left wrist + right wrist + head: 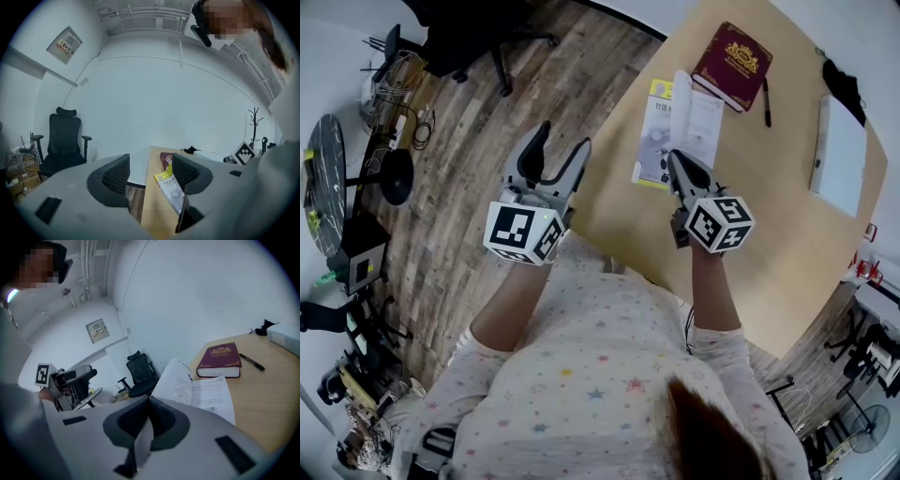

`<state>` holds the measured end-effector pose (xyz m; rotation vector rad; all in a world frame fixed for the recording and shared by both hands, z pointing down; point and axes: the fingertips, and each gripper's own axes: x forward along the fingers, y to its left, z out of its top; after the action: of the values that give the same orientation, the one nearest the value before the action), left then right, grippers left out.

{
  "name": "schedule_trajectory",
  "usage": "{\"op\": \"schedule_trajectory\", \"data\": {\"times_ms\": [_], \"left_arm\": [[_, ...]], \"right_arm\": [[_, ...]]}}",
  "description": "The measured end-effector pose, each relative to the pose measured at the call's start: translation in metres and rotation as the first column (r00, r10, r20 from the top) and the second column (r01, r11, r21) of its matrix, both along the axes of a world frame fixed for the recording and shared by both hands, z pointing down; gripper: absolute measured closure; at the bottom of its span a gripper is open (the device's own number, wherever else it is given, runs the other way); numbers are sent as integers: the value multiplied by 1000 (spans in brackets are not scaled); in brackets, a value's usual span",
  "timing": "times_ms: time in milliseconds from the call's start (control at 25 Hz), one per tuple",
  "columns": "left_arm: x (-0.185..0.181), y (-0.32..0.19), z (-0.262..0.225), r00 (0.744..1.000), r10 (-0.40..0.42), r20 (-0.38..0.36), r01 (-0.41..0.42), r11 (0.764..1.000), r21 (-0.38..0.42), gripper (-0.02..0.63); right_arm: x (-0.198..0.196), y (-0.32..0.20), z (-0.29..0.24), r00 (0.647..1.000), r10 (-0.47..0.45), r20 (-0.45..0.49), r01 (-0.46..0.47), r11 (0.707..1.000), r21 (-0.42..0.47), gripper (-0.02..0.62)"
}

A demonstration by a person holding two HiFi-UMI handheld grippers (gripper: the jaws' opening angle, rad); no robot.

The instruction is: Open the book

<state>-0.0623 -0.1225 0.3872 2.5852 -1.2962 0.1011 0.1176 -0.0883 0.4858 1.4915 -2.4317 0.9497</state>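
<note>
A thin booklet [661, 127] with a yellow and white cover lies near the left edge of the tan table [769, 234]. Its upper leaves are lifted, showing printed pages [206, 392]. My right gripper [677, 161] is shut on a lifted sheet at the booklet's near edge, and the sheet's edge [143, 441] shows pinched between the jaws of my right gripper [147, 420]. My left gripper [560, 150] hangs open over the floor, left of the table and apart from the booklet. In the left gripper view the booklet [169, 188] shows just right of my empty left gripper [150, 171].
A thick maroon book [732, 64] lies shut beyond the booklet, also the maroon book [219, 359]. A black pen [766, 101] lies to its right. A white box [839, 155] sits at the far right. Black office chairs [459, 37] stand on the wooden floor.
</note>
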Motion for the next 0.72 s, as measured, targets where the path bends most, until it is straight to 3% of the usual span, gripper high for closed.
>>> {"op": "schedule_trajectory", "data": {"times_ms": [160, 440, 720], "left_arm": [[-12, -1, -1, 1000, -21, 1, 21, 1000, 2, 347], [-30, -1, 1, 999, -49, 0, 49, 999, -5, 347], [-30, 0, 4, 999, -46, -11, 46, 999, -14, 347]], "right_arm": [[-20, -7, 6, 999, -43, -15, 43, 999, -7, 594], [-1, -16, 37, 999, 6, -37, -9, 998, -66, 594], [-2, -15, 37, 999, 15, -40, -17, 998, -67, 594]]}}
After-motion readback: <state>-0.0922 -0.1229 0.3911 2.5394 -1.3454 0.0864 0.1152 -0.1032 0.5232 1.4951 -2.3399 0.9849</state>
